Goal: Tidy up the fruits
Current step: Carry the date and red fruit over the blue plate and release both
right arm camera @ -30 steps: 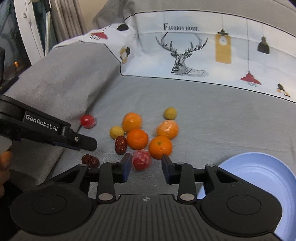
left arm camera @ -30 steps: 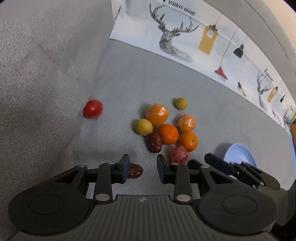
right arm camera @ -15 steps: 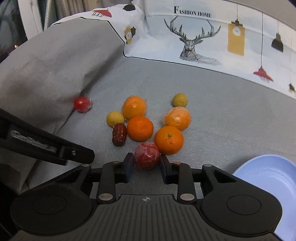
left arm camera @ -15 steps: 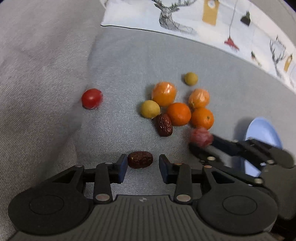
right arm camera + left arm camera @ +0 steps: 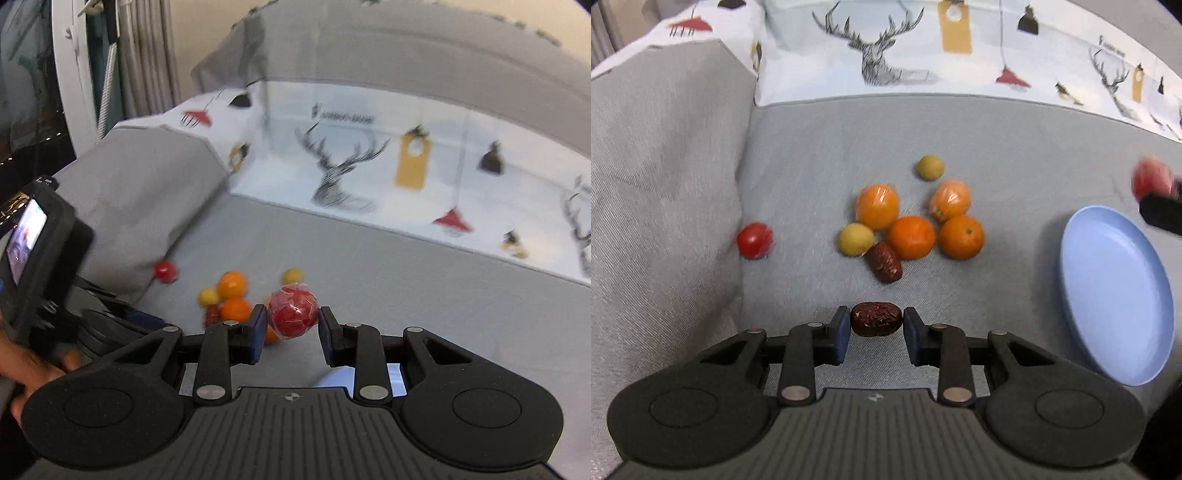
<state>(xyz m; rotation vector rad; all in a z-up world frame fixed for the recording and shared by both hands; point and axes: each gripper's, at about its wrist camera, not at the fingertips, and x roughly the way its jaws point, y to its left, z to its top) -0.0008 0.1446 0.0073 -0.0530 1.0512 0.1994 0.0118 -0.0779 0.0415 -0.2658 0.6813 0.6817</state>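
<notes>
Fruits (image 5: 911,236) lie on grey sofa (image 5: 1015,155); left hand-held gripper (image 5: 875,326) grasps date (image 5: 875,319), right hand-held gripper (image 5: 293,325) wrapped red fruit (image 5: 293,313).

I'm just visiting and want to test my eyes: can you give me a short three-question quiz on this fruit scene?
1. True or false: the left gripper has a dark red date between its fingers.
2. What does the right gripper hold? A) wrapped red fruit B) orange C) cherry tomato
3. What colour is the plate?

Key: 1 true; 2 A; 3 blue.
</notes>
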